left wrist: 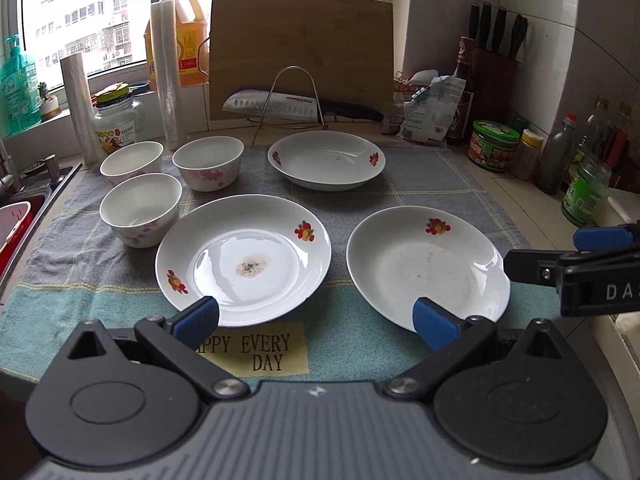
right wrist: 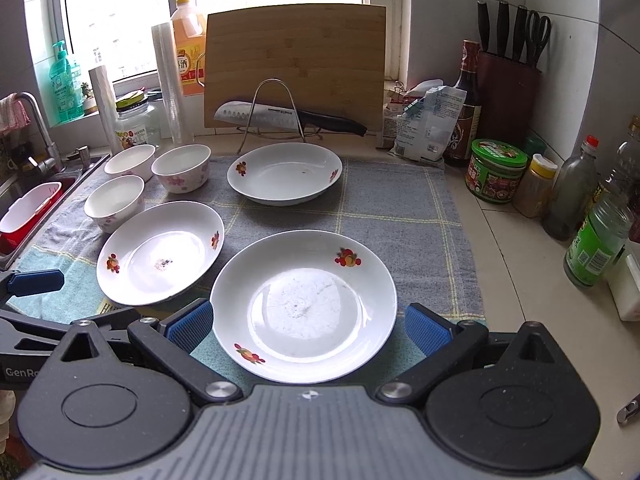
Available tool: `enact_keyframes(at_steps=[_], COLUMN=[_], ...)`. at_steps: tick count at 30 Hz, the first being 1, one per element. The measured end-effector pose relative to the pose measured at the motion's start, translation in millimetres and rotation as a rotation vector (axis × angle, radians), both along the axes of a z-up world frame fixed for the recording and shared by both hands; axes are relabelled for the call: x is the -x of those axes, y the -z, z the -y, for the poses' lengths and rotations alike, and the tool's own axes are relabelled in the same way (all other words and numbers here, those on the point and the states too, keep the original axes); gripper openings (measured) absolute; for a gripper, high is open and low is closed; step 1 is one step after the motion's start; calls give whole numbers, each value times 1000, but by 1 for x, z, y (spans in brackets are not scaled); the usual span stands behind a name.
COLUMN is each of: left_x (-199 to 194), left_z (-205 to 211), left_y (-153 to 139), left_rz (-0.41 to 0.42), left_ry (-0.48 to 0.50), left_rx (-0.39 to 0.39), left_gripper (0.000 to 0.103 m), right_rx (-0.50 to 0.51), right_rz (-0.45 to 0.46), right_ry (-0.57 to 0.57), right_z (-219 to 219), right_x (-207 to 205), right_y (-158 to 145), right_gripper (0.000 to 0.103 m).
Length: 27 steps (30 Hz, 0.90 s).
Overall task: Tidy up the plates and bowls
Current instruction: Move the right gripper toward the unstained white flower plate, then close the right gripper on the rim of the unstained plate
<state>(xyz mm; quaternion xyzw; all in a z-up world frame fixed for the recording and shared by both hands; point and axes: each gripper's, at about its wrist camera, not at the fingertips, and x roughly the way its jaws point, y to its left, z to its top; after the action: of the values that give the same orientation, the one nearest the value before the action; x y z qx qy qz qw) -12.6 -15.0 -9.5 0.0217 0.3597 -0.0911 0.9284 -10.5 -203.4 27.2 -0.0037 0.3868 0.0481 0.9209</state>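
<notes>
Left gripper (left wrist: 316, 320) level, low over grey-teal checked towel (left wrist: 360, 196), jaws apart, empty. Right gripper (right wrist: 308, 326) likewise, jaws wide astride near white fruit-print plate (right wrist: 304, 304), no contact seen.

Right tool (right wrist: 310, 326) gapes wide around the near plate (right wrist: 304, 304) (fruit-printed rim), its pads apart from it.

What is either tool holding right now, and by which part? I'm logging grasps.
Nothing. The left tool and right tool are both open above the plates.
</notes>
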Motion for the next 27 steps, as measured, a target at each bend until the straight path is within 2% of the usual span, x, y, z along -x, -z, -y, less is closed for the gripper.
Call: enact_keyframes(at_steps=[15, 27], left_x=[-14, -44], left_z=[28, 40], left_y=[30, 69], left_rz=[-91, -218], left_ry=[175, 363], left_rx=[-30, -37], left_gripper=[102, 102], right_rx=[-36, -7], right_rz=[-42, -136], right_ry=[129, 214], right_z=[43, 45], right_x=[-2, -27], right_y=[19, 43], right_gripper=[103, 103])
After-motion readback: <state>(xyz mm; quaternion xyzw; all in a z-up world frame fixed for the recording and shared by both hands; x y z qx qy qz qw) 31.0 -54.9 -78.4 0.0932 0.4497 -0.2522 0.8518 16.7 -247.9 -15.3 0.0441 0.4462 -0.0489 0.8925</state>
